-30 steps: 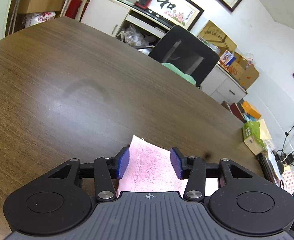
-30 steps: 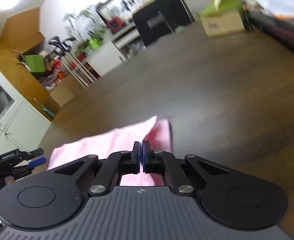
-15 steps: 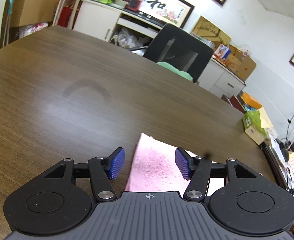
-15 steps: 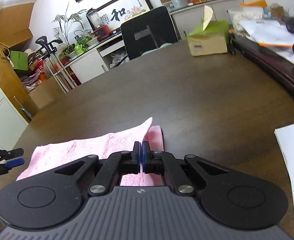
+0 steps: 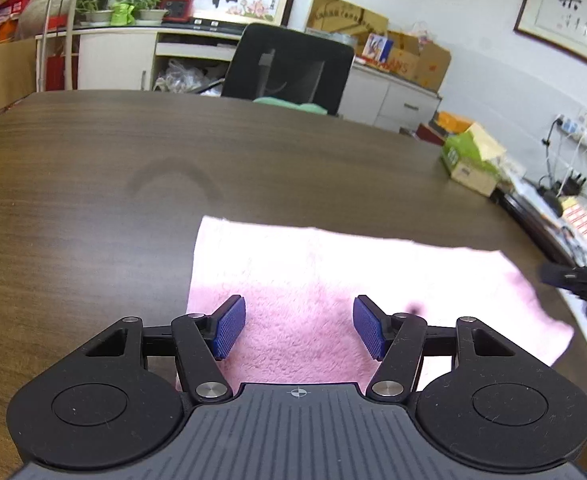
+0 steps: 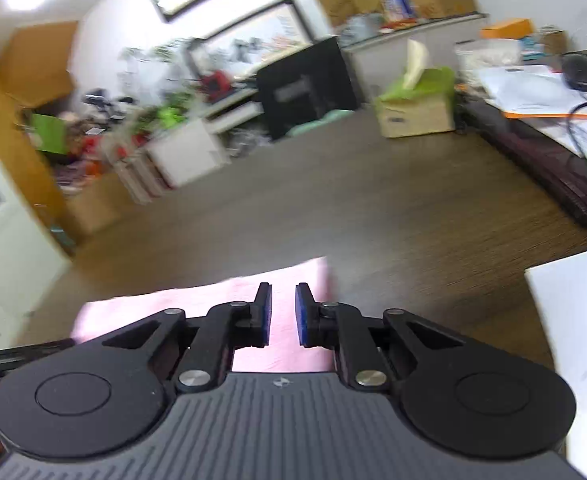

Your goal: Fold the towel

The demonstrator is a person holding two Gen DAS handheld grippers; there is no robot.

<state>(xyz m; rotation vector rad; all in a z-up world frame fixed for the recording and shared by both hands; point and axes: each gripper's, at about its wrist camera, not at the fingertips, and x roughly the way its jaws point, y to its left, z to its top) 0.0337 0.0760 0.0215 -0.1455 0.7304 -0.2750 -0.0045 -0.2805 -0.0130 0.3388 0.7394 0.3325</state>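
Flat on the dark wooden table (image 5: 93, 208), the pink towel (image 5: 333, 272) lay with its long axis running left to right across the left gripper's view, its far edge straight and its right end trailing toward the table's rim. Directly over the towel's near left part hovered the left gripper (image 5: 299, 330), blue pads wide apart with nothing between them and pink pile showing through the gap. Over the towel's right end hung the right gripper (image 6: 283, 314), pads parted by a narrow gap and holding nothing; its tip also showed as a dark shape (image 5: 577, 278) at the towel's right corner in the left view. Each tool was nearest its own end of the cloth, so whichever end is lifted next would likely be carried along the towel's length toward the other; that is a judgement, since the right view was blurred and the towel's layers could not be counted.

Beyond the towel's far edge the table was bare wood up to a black chair (image 5: 289, 68) pushed against the far side. Right of the towel, well apart, stood a green tissue box (image 5: 469, 160), and past it a cluttered desk with cables. Just right of the towel's end, a white sheet of paper (image 6: 573, 320) lay on the table, the nearest thing a swinging corner might brush. Nothing stood on the towel itself, and nothing lay between either gripper and the cloth below it.
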